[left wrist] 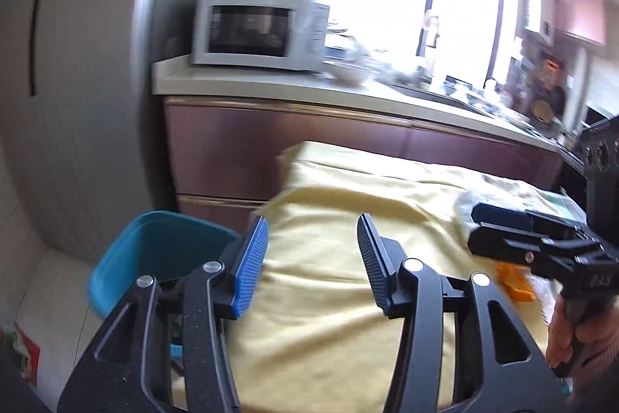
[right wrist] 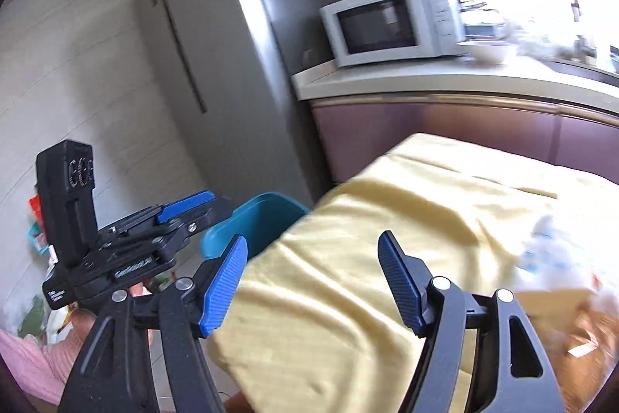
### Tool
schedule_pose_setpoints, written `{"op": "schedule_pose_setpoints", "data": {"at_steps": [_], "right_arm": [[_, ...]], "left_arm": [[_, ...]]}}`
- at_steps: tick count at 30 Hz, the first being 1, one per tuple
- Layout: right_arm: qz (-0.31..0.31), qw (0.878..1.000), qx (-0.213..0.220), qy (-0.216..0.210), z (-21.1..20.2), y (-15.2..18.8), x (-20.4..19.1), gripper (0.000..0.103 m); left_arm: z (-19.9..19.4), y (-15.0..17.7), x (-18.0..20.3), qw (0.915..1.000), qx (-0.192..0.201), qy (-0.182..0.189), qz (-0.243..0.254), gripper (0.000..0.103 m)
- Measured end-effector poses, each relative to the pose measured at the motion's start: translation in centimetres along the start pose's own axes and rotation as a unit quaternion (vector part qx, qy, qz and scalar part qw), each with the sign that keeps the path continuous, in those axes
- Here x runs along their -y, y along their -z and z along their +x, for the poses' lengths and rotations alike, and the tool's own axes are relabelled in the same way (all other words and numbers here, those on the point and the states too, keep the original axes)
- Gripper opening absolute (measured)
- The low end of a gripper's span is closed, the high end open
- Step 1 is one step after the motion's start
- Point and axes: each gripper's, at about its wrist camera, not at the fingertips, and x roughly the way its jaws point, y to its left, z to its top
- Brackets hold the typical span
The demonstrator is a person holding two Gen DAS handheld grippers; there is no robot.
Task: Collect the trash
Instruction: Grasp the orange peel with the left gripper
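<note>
My left gripper is open and empty, held over the near left part of a table under a yellow cloth. It also shows in the right wrist view, beside the bin. My right gripper is open and empty above the cloth; it also shows in the left wrist view. A teal trash bin stands on the floor left of the table and also shows in the right wrist view. Trash lies at the table's right: a clear plastic wrapper, an orange piece, and blurred white-blue packaging.
A kitchen counter with a white microwave, bowls and dishes runs behind the table, under a bright window. A grey fridge stands at the left. Brown cabinet fronts sit close behind the table. Some coloured items lie on the floor.
</note>
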Motion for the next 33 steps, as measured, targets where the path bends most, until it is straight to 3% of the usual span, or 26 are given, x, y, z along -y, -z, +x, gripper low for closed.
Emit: {"op": "schedule_pose_setpoints", "data": {"at_steps": [4, 9, 14, 19, 24, 33], "right_arm": [[0.030, 0.998, 0.025, 0.058, -4.6, 1.4, 3.3, 0.068], [0.078, 0.988, 0.047, 0.122, -8.9, 3.5, 8.1, 0.068], [0.123, 0.977, 0.049, 0.165, -10.6, 5.6, 12.2, 0.068], [0.149, 0.972, 0.035, 0.177, -11.0, 7.1, 14.4, 0.068], [0.155, 0.974, 0.023, 0.162, -10.2, 7.9, 14.8, 0.068], [0.171, 0.974, 0.016, 0.151, -9.4, 8.1, 15.4, 0.068]], "left_arm": [[1.6, 0.3, 5.4, 0.9975, -0.025, 0.059, 0.031, 0.049], [3.4, 1.8, 11.2, 0.9885, -0.066, 0.124, 0.054, 0.049], [5.7, 3.8, 15.9, 0.9760, -0.107, 0.174, 0.077, 0.049], [8.0, 5.8, 19.7, 0.9580, -0.160, 0.221, 0.089, 0.050], [8.5, 7.8, 22.5, 0.9467, -0.186, 0.236, 0.116, 0.052], [9.7, 9.0, 24.0, 0.9452, -0.208, 0.220, 0.122, 0.044]]}}
